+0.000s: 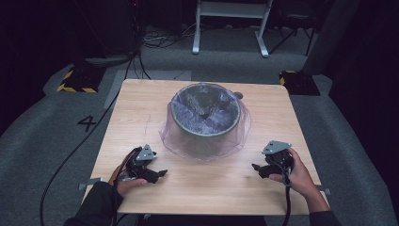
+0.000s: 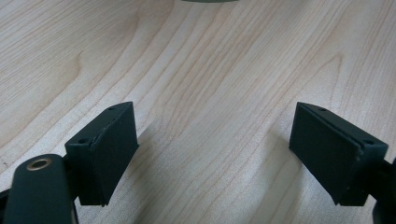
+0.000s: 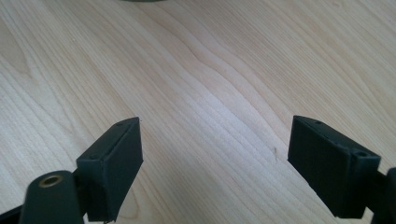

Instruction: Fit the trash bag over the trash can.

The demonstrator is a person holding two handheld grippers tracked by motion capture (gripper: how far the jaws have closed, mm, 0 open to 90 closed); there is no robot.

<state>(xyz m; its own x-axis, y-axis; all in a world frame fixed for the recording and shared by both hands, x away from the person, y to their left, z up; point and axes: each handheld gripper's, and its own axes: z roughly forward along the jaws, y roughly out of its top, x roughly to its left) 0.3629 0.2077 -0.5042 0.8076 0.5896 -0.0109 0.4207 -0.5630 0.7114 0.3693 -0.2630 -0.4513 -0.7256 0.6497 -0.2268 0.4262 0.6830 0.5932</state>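
The left tongs (image 1: 160,173) rest low over the near left part of the counter (image 1: 141,108), held in the person's left hand (image 1: 123,183). Their jaws stand wide apart with nothing between them; in the left gripper view only bare wood grain lies between the two black pads (image 2: 109,149). The right tongs (image 1: 256,168), in the right hand (image 1: 296,176), sit over the near right part of the counter, and they too gape wide and hold nothing, as the right gripper view shows with plain wood between the pads (image 3: 114,163).

Both tongs point inward, toward each other and somewhat forward. Ahead of them, between the two and toward the middle of the counter, stands a round grey-green pot (image 1: 205,117), upright, with a thin clear plastic bag (image 1: 179,141) lining it and draped over its rim, so that the loose edge hangs down around the outside wall and bunches on the wood at the near side. The pot lies well apart from both tongs, forward and to the right of the left ones, forward and to the left of the right ones. Neither hand is plainly nearer; the bag's hanging edge is the closest part to each. Being round, the pot has no long axis to line up with, so I judge either side could reach for the bag's edge equally well.
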